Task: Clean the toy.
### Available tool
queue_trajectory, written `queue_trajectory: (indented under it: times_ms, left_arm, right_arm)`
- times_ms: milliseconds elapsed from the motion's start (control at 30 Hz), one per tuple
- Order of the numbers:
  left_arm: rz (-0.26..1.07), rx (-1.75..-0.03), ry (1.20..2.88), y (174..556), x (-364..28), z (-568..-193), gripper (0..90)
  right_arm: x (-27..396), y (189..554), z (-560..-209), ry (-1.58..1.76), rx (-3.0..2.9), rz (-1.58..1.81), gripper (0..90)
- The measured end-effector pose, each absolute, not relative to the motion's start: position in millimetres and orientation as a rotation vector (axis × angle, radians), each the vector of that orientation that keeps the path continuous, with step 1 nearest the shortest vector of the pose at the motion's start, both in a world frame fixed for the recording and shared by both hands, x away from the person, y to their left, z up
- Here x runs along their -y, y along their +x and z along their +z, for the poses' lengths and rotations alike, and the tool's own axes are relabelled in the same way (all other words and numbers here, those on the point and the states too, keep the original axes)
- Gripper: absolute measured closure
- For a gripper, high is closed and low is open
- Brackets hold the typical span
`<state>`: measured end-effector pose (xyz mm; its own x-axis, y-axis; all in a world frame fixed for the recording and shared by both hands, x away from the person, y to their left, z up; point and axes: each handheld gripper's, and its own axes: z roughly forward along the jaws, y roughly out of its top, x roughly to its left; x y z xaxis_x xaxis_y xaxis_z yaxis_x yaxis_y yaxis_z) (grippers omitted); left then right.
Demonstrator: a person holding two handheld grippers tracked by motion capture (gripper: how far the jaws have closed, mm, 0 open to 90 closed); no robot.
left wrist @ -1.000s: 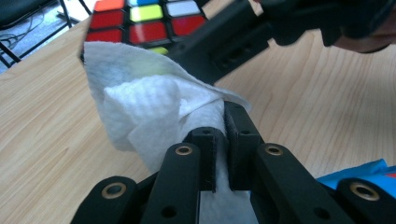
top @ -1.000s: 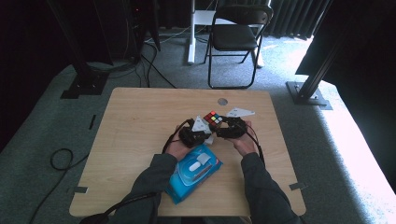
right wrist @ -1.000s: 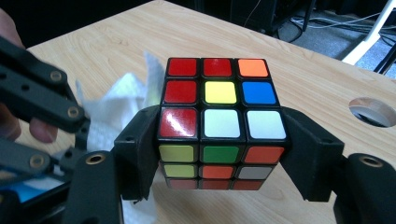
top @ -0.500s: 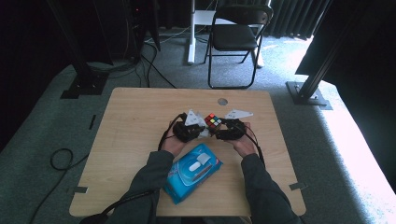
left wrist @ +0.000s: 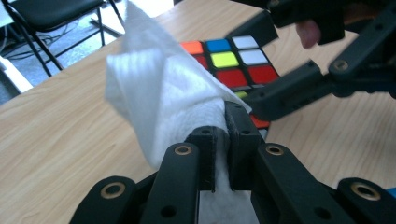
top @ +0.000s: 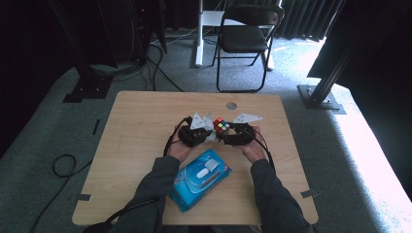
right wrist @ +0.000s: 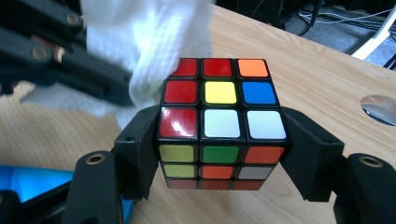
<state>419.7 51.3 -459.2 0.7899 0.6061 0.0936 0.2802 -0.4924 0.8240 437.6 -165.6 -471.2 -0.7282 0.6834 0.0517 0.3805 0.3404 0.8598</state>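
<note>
Item, nearest edge of the wooden table (top: 126, 145): I am noting a blue plastic pack of wet wipes (top: 199, 178) lying between my forearms, untouched.

Item, table centre: since a second ago my two hands have been drawing a little farther in from the near edge, bringing cloth and cube together; I am judging the wiping to be starting now.

Item: left gripper (left wrist: 223, 122), jaws pinched narrow on a crumpled white wet wipe (left wrist: 154, 88), pressing it against the cube's side.

Item: right gripper (right wrist: 219, 135), jaws clamping the multicoloured plastic puzzle cube (right wrist: 219, 105) squarely between both pads, just above the tabletop.
</note>
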Motion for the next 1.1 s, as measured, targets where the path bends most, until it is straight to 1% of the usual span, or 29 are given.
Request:
queue_trajectory:
  times_ms: [333, 467, 833, 1100]
  left_arm:
    - [0.432, -0.591, 2.187, 413, -33, -474, 83.7]
    - [0.425, -0.555, 2.213, 410, -28, -474, 83.7]
    - [0.413, -0.568, 2.194, 412, -31, -474, 83.6]
    - [0.401, -0.628, 2.138, 419, -48, -468, 83.6]
  right_arm:
    - [168, 440, -465, 0.970, -2.261, 1.370, 34.6]
    - [168, 440, -464, 0.971, -2.255, 1.371, 34.5]
    - [168, 440, -465, 0.973, -2.255, 1.370, 34.5]
    - [173, 439, -467, 0.980, -2.258, 1.359, 34.6]
